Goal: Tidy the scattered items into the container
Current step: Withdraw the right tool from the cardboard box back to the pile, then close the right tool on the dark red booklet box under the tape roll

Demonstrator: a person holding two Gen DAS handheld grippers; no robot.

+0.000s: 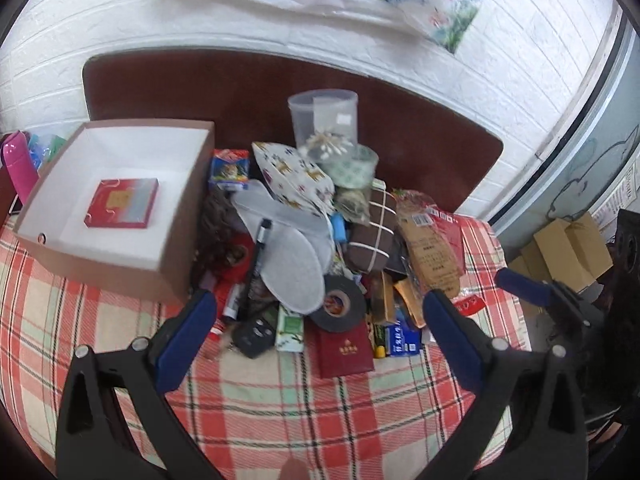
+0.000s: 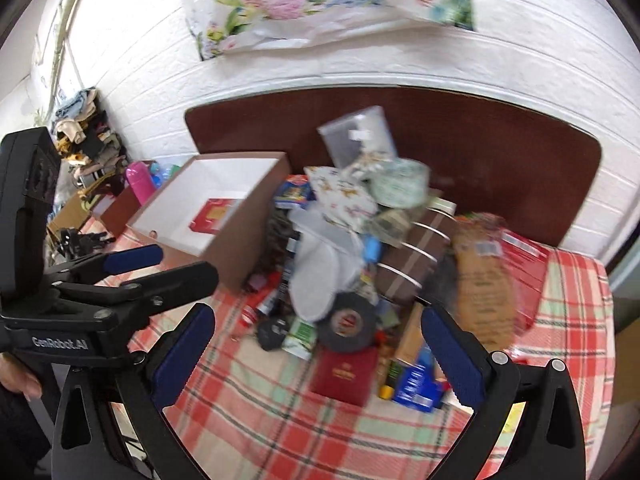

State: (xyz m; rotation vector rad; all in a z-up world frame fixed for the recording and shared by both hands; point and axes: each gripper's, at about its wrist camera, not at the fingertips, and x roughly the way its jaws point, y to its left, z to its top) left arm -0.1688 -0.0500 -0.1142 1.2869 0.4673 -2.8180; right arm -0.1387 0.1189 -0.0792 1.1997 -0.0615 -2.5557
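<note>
The task is barely starting: only a red box [image 1: 122, 204] is lying in the open container [image 1: 116, 196] at centre left. The pile [image 1: 320, 248] is sitting mid-frame, just beside it. The left gripper [image 1: 316, 336] and right gripper [image 2: 318, 344] are hovering wide apart, carrying nothing.

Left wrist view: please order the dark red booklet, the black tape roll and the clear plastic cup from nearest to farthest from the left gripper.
1. Dark red booklet, at the pile's near edge.
2. Black tape roll, just behind it.
3. Clear plastic cup, at the back, by the headboard.
</note>
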